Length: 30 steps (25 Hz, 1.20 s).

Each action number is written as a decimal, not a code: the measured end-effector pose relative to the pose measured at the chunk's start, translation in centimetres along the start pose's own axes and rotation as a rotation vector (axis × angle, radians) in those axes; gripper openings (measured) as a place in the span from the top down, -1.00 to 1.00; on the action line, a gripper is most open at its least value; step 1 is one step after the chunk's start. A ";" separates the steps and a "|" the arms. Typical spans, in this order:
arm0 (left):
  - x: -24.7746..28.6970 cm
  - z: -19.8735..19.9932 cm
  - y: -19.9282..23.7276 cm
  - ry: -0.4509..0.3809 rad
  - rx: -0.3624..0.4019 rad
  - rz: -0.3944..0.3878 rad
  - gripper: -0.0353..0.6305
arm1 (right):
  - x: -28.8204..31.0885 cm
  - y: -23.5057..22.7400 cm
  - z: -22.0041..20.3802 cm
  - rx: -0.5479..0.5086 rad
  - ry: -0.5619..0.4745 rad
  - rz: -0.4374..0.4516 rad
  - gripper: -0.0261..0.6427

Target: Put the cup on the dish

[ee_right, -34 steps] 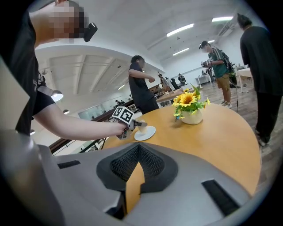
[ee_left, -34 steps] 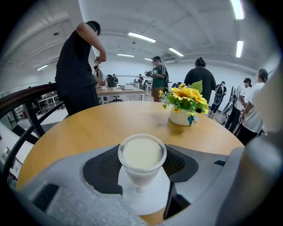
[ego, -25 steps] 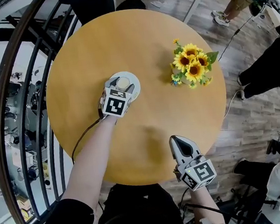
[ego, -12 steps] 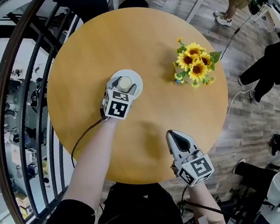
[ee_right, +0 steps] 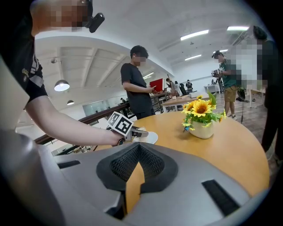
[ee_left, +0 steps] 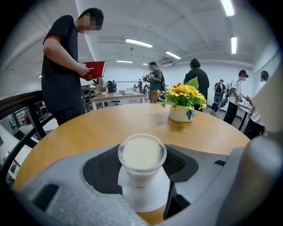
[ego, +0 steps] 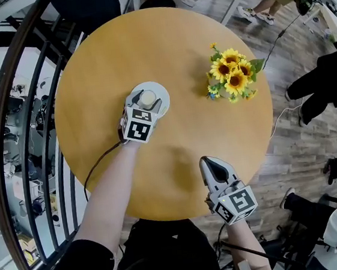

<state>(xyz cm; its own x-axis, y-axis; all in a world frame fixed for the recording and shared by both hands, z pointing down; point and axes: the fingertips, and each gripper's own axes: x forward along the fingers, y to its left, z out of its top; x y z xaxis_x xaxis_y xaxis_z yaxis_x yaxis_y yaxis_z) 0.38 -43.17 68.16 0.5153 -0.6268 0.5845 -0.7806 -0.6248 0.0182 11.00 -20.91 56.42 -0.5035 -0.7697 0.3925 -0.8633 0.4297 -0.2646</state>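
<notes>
Grey-jawed left gripper (ego: 146, 102) is closed on a clear cup (ee_left: 142, 154) of pale liquid, its black pads against both sides. The cup stands upright on a white dish (ee_left: 152, 195) on the round wooden desk (ego: 146, 43). The right gripper (ego: 212, 165) hovers at the desk's near edge, jaws nearly together with nothing between them. A pot of sunflowers (ego: 233, 78) stands well apart to the right. A dark railing (ego: 9, 119) curves past the desk; people (ee_left: 66, 79) stand about on the plank floor (ego: 302, 140).
</notes>
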 end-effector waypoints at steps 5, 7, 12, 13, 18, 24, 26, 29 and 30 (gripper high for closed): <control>-0.1 0.0 0.2 -0.012 0.001 0.009 0.10 | 0.0 0.1 -0.2 0.002 0.003 -0.003 0.92; -0.1 -0.1 0.4 -0.011 -0.001 0.012 0.10 | 0.0 0.2 -0.3 0.001 0.007 0.001 0.92; 0.0 0.1 0.4 -0.017 -0.002 0.011 0.10 | 0.2 0.5 -0.5 0.001 0.012 0.004 0.92; 0.0 0.1 0.4 -0.018 -0.005 0.011 0.10 | 0.2 0.5 -0.4 0.002 0.012 0.005 0.92; 0.0 0.2 0.4 -0.027 -0.009 0.002 0.10 | 0.3 0.7 -0.5 0.002 0.010 0.004 0.92; -0.3 0.1 0.6 -0.058 -0.043 -0.004 -0.02 | 0.3 0.8 -0.5 0.003 0.006 0.002 0.92; -0.5 0.2 0.8 -0.063 -0.039 0.000 -0.02 | 0.3 1.0 -0.5 0.002 0.007 0.005 0.92; -1.2 0.5 0.7 -0.073 -0.043 0.000 -0.02 | 0.2 1.3 -0.5 0.001 0.003 0.009 0.92; -1.5 0.6 0.7 -0.078 -0.046 -0.002 -0.02 | 0.2 1.5 -0.4 0.000 0.001 0.010 0.92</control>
<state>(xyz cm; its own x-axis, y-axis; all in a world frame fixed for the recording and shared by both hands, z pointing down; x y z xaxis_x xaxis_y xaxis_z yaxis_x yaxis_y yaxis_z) -0.75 -42.94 66.81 0.5416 -0.6612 0.5192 -0.7940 -0.6051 0.0576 9.58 -20.24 56.47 -0.5118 -0.7651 0.3906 -0.8584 0.4374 -0.2681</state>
